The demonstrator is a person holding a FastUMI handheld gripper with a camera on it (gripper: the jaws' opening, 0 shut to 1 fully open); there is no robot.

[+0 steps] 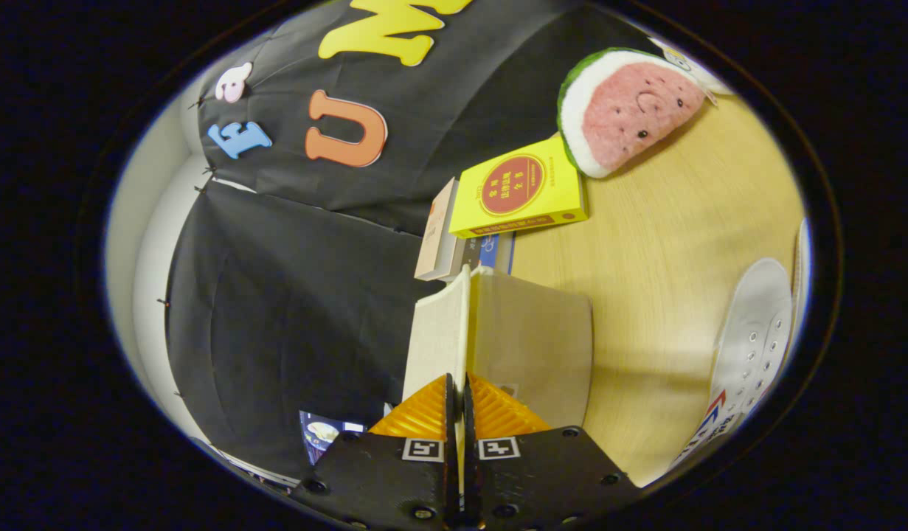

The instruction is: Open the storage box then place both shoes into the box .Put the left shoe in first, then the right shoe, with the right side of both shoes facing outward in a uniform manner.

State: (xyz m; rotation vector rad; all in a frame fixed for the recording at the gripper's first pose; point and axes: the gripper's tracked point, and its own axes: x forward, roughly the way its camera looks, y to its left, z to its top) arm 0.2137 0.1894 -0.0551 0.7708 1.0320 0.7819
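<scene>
Tabletop (645, 280) tilted — fingers (424, 413) pinch upright box lid (465, 324).

Books (516, 195) lie beyond the box lid (465, 332), shoe (752, 346) beside.

Beige storage-box lid (454, 324) edge-on, pinched in the claw (457, 398); white lace-up shoe (752, 346) well apart on the tabletop.

The storage box lid (454, 332) is pale beige, woven-looking on one face and plain cream on the other. The bench (667, 258) is light yellowish wood grain. A yellow book (520, 193) bears a red round emblem. The plush watermelon slice (631, 107) is pink, white-rimmed, green-skinned. The shoe (752, 346) looks white, perhaps with red-and-blue striping.
</scene>
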